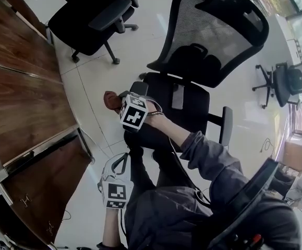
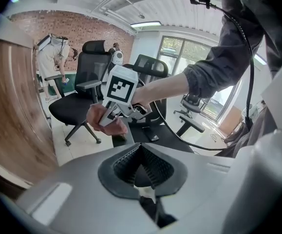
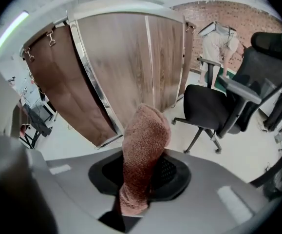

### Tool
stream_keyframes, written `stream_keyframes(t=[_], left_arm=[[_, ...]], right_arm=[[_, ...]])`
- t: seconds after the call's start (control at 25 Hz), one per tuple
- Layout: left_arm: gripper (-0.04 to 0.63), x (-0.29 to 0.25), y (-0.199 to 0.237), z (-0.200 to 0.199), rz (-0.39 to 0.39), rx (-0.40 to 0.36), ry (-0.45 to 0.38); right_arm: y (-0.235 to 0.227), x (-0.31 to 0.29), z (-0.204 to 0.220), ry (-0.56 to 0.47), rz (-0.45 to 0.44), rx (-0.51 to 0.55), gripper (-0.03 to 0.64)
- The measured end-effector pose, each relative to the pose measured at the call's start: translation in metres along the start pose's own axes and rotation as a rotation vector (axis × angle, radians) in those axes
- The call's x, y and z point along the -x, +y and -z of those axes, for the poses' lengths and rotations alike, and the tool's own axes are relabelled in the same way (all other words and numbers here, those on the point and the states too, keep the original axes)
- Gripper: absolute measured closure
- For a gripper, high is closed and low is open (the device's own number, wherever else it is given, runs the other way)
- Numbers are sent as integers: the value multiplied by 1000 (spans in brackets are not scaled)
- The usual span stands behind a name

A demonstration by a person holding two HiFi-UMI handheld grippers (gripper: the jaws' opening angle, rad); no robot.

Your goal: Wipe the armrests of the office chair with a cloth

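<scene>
Pale tiled floor, wooden panels, brick wall.

office / meeting room: several mesh swivel chairs on castors, long wood table, big windows, tiled floor

In the head view we are finding bare floor lying open from 10 to 12 o'clock of the right gripper, which is pinching the cloth. The wooden table is closing off 9 o'clock. The office chair's armrest is crowding 1 o'clock, its seat 3 o'clock, and our own legs are filling 6 o'clock.
</scene>
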State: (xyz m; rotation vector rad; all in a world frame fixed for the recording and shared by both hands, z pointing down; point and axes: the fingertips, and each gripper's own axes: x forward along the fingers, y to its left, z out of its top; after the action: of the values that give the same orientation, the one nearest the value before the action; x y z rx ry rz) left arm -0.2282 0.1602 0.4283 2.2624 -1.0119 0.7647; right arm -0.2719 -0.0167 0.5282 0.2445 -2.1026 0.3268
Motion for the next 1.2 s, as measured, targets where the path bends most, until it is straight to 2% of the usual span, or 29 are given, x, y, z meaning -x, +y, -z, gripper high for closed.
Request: stream_keyframes(t=[0.28,0.48,0.72,0.88,1.2], left_arm=[[580,15,8,-25,-15,-54,-6],[580,29,10,-43,12,-108,-2],[580,47,-5,-57,21,-182,35],[580,48,-13,-77,26,-223,26],[580,32,-45,-108,132,-356,14]], right_arm=[[16,74,-11,-110,41,-79,526],[26,139,-8,-205,111,-169,526],[47,211,19,-253,194,-236,528],[49,245,35,-282,248,-295,529],[40,298,62,-333,380,-386,529]])
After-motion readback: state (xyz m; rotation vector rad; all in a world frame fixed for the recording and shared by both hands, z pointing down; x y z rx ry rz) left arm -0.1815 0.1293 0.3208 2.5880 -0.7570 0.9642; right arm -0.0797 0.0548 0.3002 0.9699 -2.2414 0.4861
